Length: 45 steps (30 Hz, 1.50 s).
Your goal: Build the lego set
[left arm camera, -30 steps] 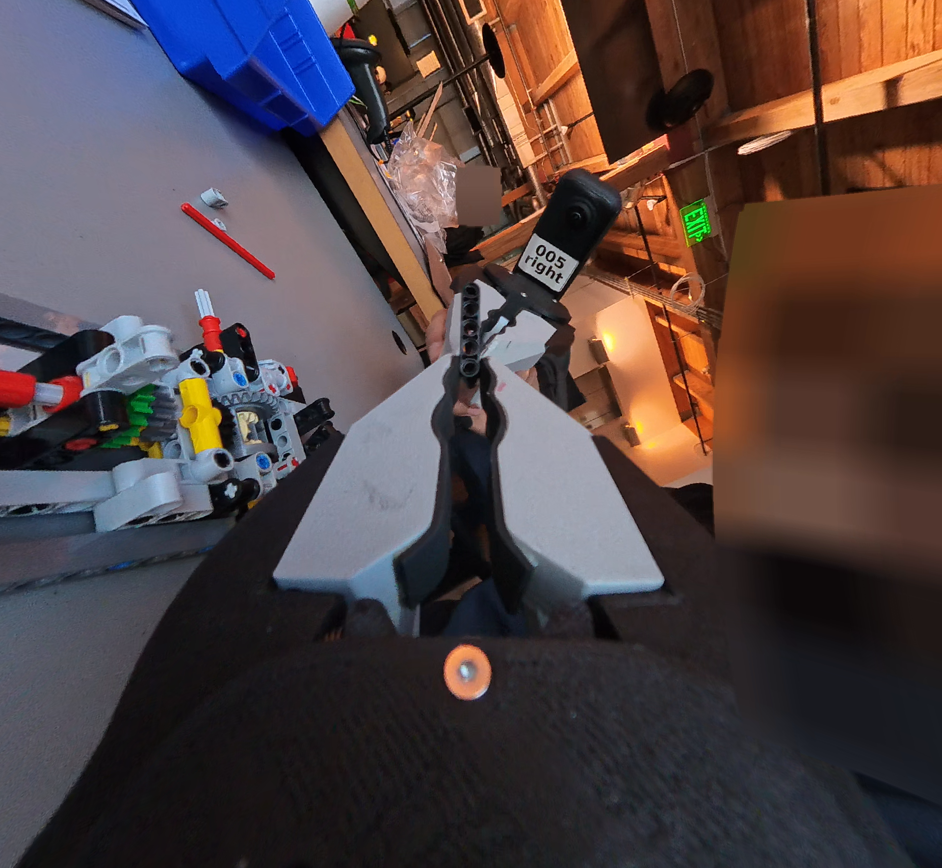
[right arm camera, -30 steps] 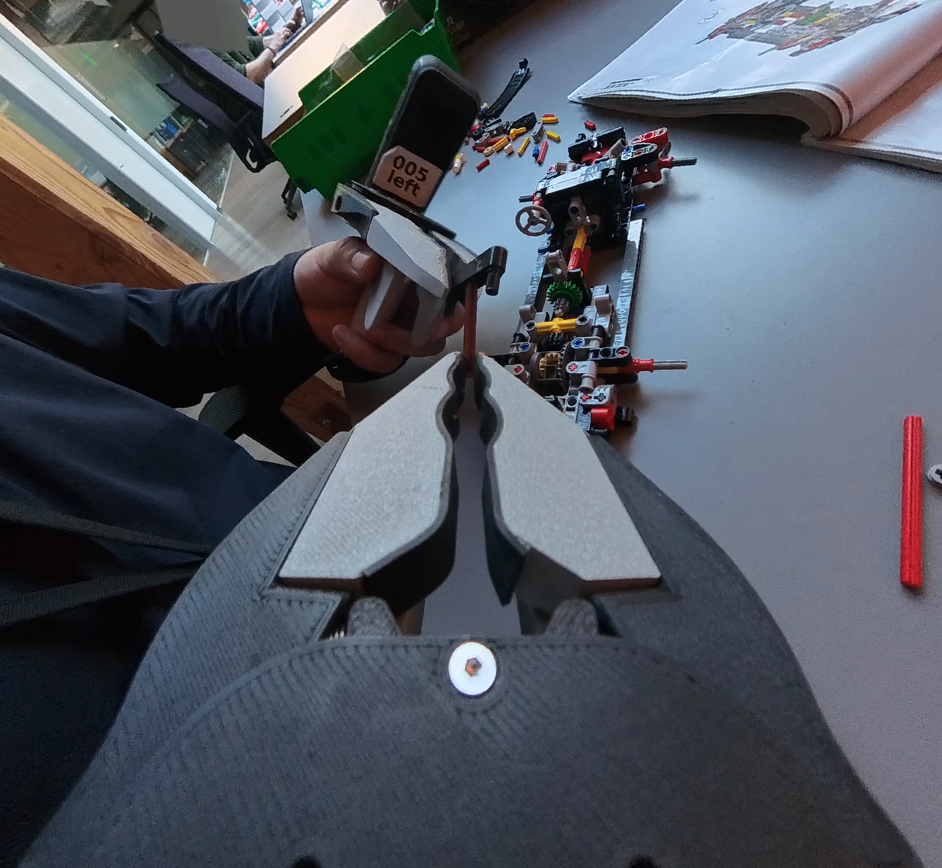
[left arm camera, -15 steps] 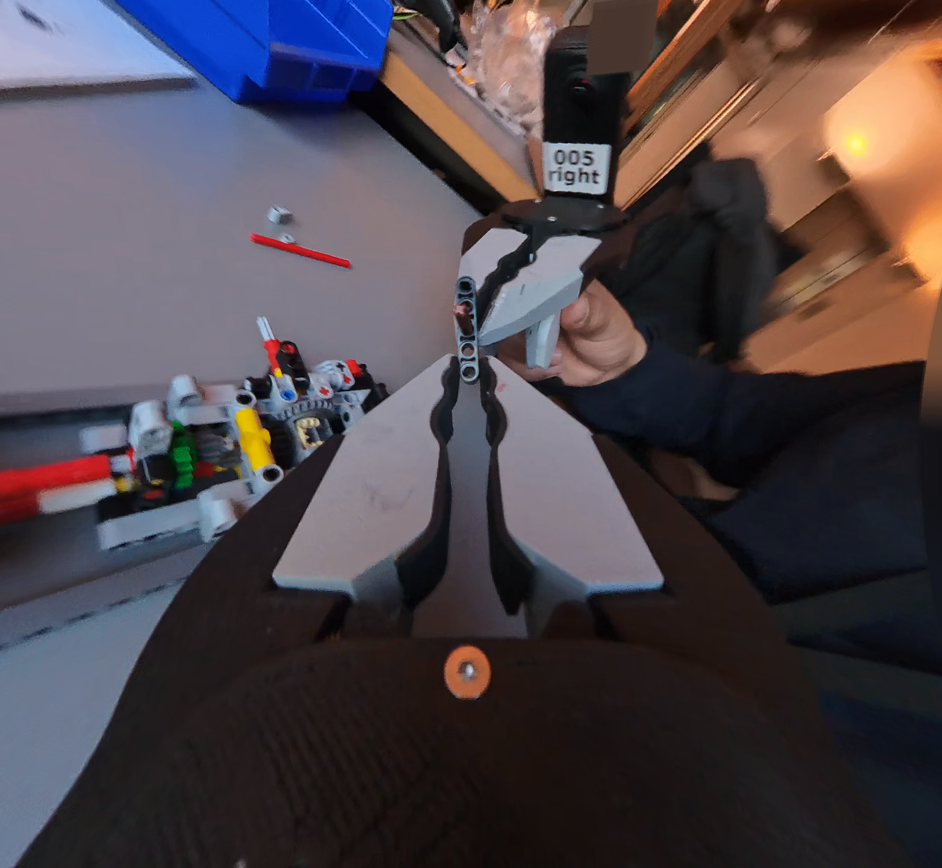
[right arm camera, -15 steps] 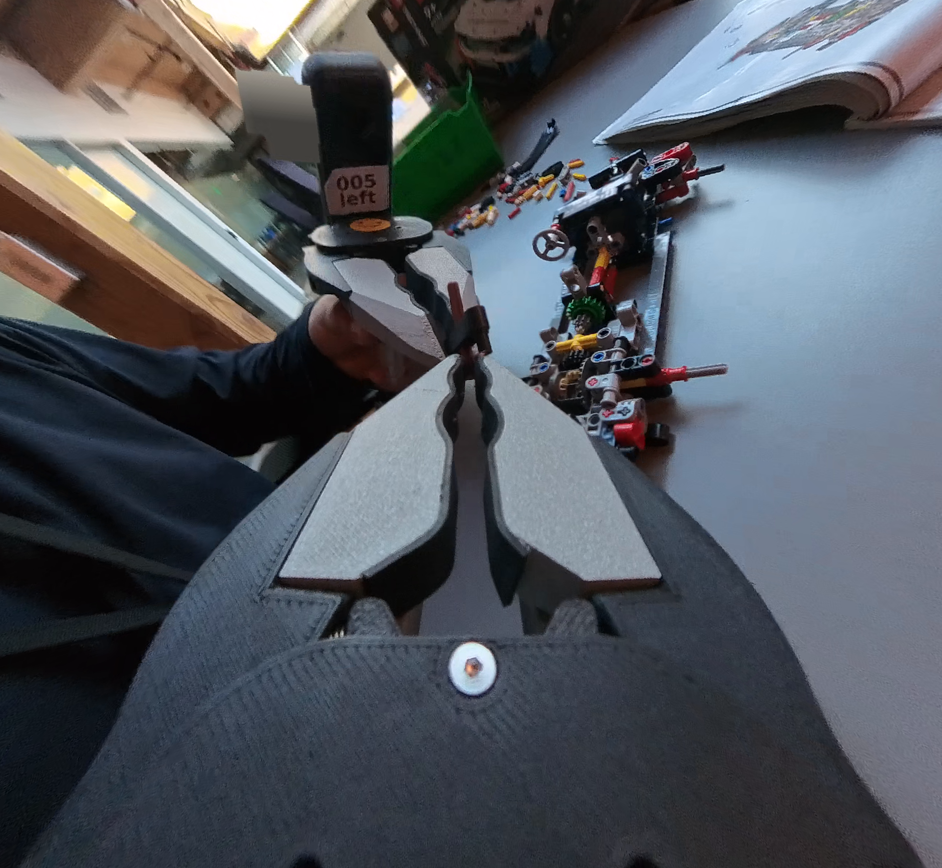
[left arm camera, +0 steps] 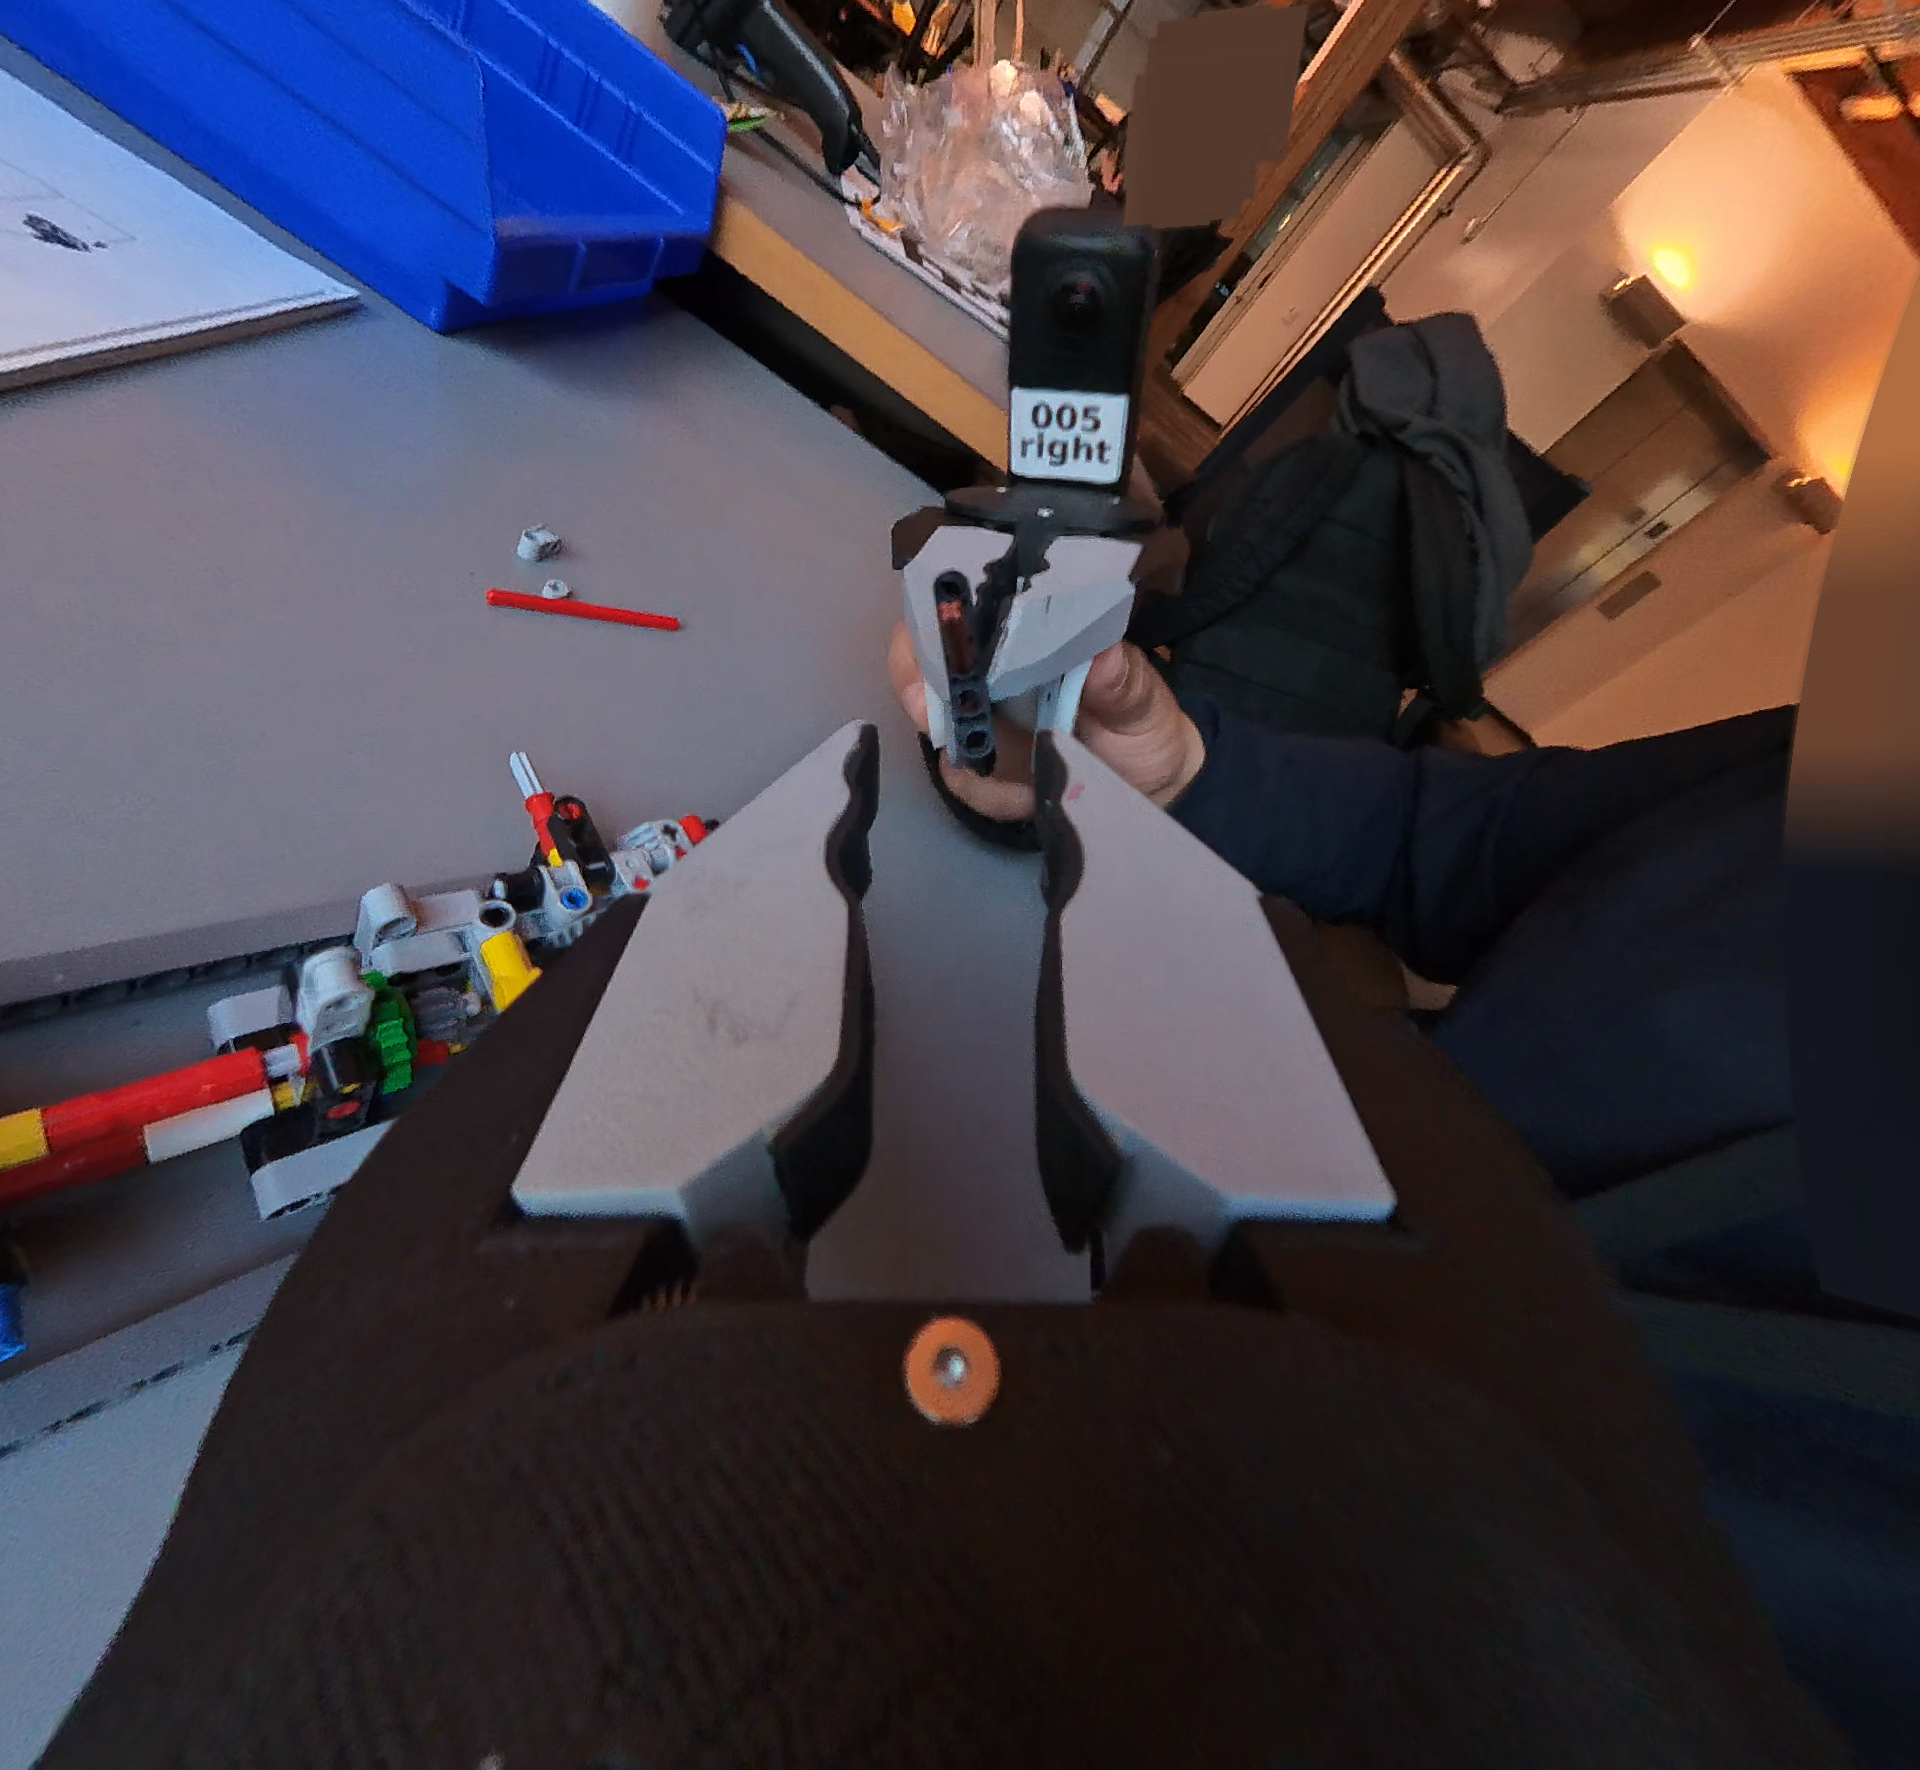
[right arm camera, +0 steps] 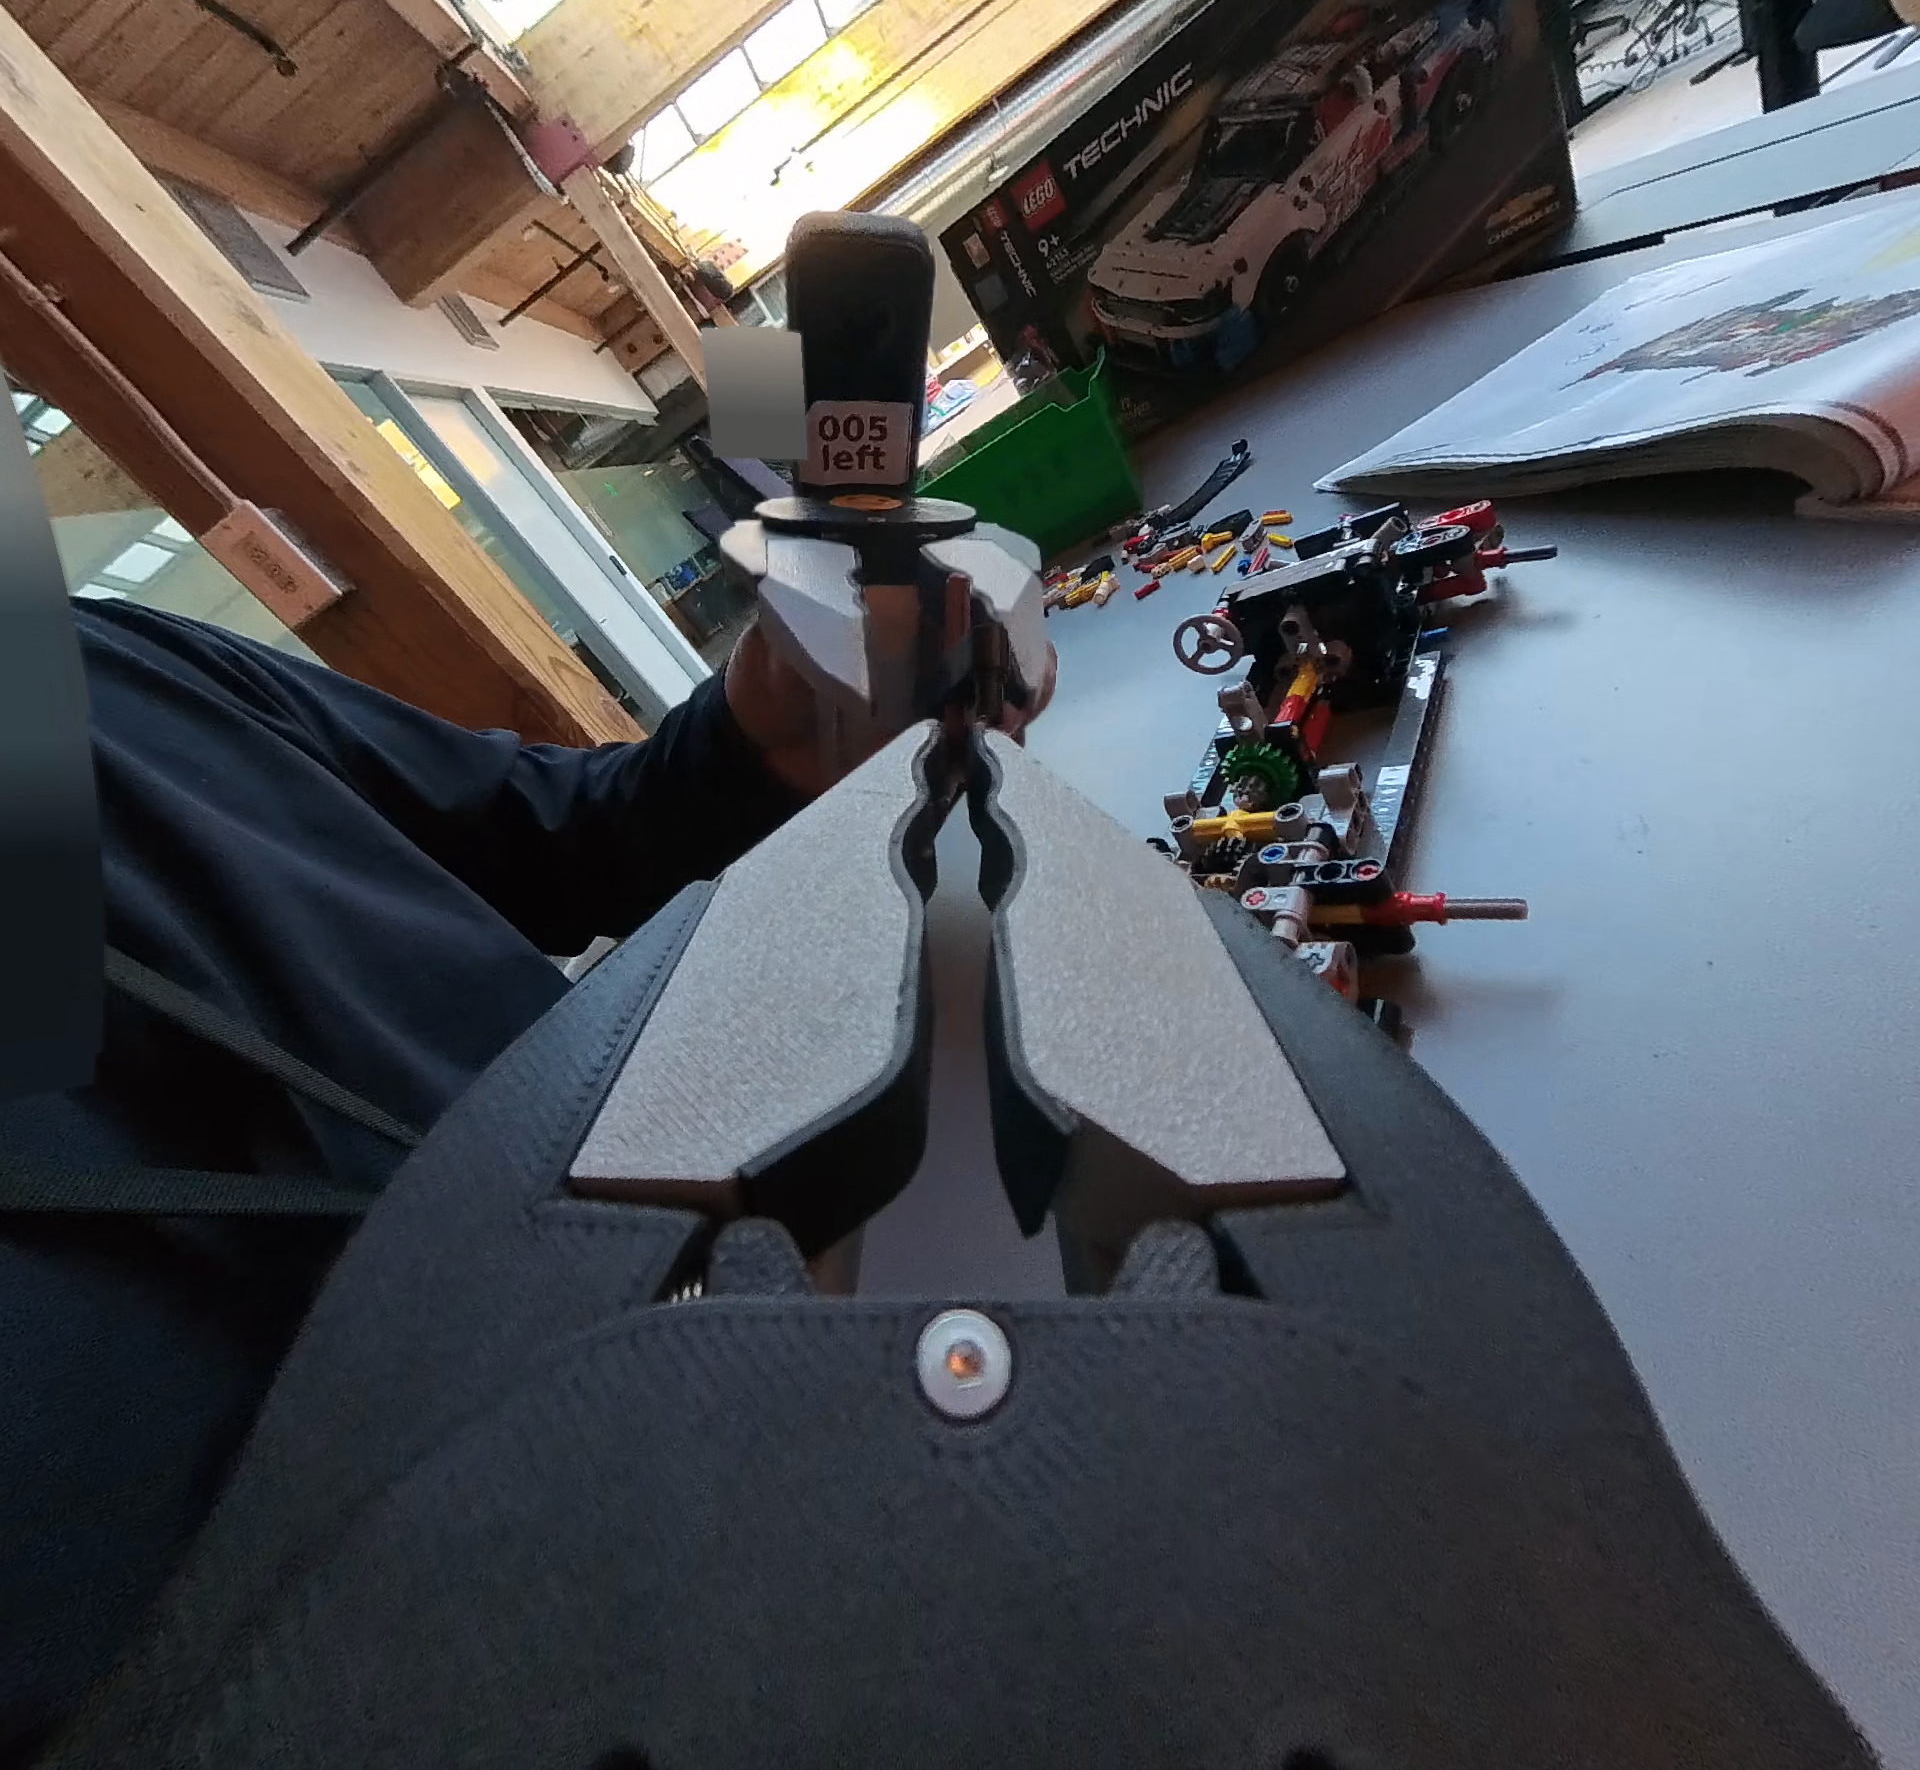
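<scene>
My left gripper [left arm camera: 951, 764] is open, its pads apart. A black beam with holes [left arm camera: 966, 681] stands in the gap between the pads, with space on both sides. A dark red axle [left arm camera: 951, 624] passes through the beam. My right gripper [right arm camera: 956, 759] is shut on that axle, and the beam [right arm camera: 977, 671] hangs on it just beyond the tips. The right gripper also shows facing me in the left wrist view [left arm camera: 997, 608]. The left gripper shows in the right wrist view [right arm camera: 899, 629], jaws apart around the beam. Both are held above the grey table [left arm camera: 260, 577].
A partly built brick model [right arm camera: 1320, 754] lies on the table, also seen in the left wrist view [left arm camera: 416, 982]. A loose red axle [left arm camera: 582, 608] and small grey pieces [left arm camera: 538, 543] lie nearby. A blue bin [left arm camera: 364, 58], green bin [right arm camera: 1039, 463], set box [right arm camera: 1247, 151], booklet [right arm camera: 1662, 401] and loose pieces [right arm camera: 1174, 557] stand around. Left and right tips are no more than a few centimetres apart.
My left gripper was shut on the black beam and has opened, letting it go. The right gripper stays shut on the axle, which now carries the beam. Both grippers have tilted more level.
</scene>
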Each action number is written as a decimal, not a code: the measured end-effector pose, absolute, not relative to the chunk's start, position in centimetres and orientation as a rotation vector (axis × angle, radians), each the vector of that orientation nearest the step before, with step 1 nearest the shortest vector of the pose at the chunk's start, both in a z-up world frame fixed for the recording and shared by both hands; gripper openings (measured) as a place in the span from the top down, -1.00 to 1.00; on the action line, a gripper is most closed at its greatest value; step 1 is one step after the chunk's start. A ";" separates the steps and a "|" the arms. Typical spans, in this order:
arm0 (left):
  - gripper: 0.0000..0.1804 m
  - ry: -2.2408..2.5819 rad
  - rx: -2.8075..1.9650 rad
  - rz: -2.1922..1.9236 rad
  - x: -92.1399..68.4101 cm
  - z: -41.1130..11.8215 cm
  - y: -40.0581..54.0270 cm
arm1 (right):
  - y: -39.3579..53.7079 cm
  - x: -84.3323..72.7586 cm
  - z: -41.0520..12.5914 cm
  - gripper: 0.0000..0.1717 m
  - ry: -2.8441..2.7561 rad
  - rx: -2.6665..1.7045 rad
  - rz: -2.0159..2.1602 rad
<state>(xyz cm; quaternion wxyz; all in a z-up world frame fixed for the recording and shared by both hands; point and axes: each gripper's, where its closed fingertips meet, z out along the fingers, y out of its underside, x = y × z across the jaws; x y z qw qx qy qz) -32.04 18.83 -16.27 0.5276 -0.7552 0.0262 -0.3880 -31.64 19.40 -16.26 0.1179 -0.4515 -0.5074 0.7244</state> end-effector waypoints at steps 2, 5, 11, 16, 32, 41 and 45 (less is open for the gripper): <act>0.71 0.040 -1.771 -0.963 -32.5 -15.5 18.8 | 19.4 -31.6 -16.3 1.00 -1.482 -1.316 2.119; 0.75 0.010 -1.749 -0.970 -33.2 -14.8 19.1 | 19.3 -31.6 -16.3 1.00 -1.489 -1.314 2.108; 0.84 0.021 -1.768 -0.969 -32.5 -15.0 19.6 | 19.0 -31.6 -16.3 1.00 -1.511 -1.309 2.090; 0.98 0.014 -1.750 -0.979 -32.5 -15.1 19.6 | 18.9 -31.8 -16.6 1.00 -1.516 -1.316 2.073; 0.99 0.359 -1.893 -0.610 -32.9 -14.4 20.4 | 19.6 -32.0 -15.7 0.58 -1.961 -1.097 1.652; 1.00 0.513 -1.912 -0.492 -34.1 -14.7 21.3 | 21.3 -33.2 -15.7 0.60 -1.987 -1.087 1.687; 1.00 0.494 -1.897 -0.482 -35.8 -14.4 22.4 | 20.9 -33.1 -15.6 0.75 -2.031 -1.086 1.814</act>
